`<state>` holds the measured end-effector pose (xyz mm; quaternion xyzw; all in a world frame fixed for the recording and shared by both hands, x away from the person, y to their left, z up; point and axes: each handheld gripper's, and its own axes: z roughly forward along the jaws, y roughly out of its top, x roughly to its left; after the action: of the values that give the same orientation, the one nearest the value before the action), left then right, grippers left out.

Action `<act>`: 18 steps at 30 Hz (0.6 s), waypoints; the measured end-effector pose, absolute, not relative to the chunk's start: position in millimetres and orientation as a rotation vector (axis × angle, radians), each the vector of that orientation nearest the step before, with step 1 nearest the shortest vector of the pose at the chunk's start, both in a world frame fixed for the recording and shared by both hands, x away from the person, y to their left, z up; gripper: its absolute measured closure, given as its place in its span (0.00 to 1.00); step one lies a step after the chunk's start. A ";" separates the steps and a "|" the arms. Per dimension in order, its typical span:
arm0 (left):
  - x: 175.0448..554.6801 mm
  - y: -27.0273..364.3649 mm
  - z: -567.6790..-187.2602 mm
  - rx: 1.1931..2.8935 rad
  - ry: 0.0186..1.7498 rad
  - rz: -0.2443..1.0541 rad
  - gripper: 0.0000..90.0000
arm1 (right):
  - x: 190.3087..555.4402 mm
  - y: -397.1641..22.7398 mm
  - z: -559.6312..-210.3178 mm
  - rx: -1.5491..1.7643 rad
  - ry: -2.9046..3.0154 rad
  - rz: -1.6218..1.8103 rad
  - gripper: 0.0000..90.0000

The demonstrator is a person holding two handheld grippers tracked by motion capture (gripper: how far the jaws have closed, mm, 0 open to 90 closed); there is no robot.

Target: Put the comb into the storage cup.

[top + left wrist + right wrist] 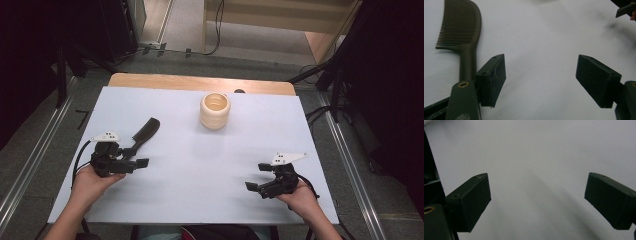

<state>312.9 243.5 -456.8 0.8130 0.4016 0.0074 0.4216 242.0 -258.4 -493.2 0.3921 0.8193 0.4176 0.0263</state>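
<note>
A dark comb (145, 133) lies on the white table top (190, 160) at the left, its teeth end pointing away from me. My left gripper (136, 157) rests just beside its handle, open and holding nothing. In the left gripper view the comb (461, 32) lies outside the left jaw, with bare table between the jaws of the gripper (540, 80). A cream ribbed cup (215, 110) stands upright at the back centre. My right gripper (257, 176) sits low at the front right, open; in its own view the gripper (537, 200) has bare table between the jaws.
The white top lies on a wooden table whose back edge (200, 81) shows behind the cup. Dark stands and cables (320, 115) flank the table on the floor. In the left gripper view the other gripper's tip (625, 10) pokes in at top right.
</note>
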 end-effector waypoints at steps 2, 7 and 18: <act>315.1 245.4 -456.1 2.037 1.014 0.021 0.27 | 241.8 -258.2 -493.1 1.214 2.533 1.290 0.06; 320.6 248.7 -452.0 2.029 1.020 0.038 0.28 | 242.2 -258.2 -493.5 1.209 2.533 1.289 0.06; 334.6 252.7 -441.6 2.045 1.044 0.077 0.29 | 242.0 -258.3 -493.5 1.211 2.534 1.287 0.06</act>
<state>334.6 252.7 -441.6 0.8121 0.4145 0.0305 0.4096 242.0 -258.3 -493.5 0.3917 0.8200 0.4165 0.0261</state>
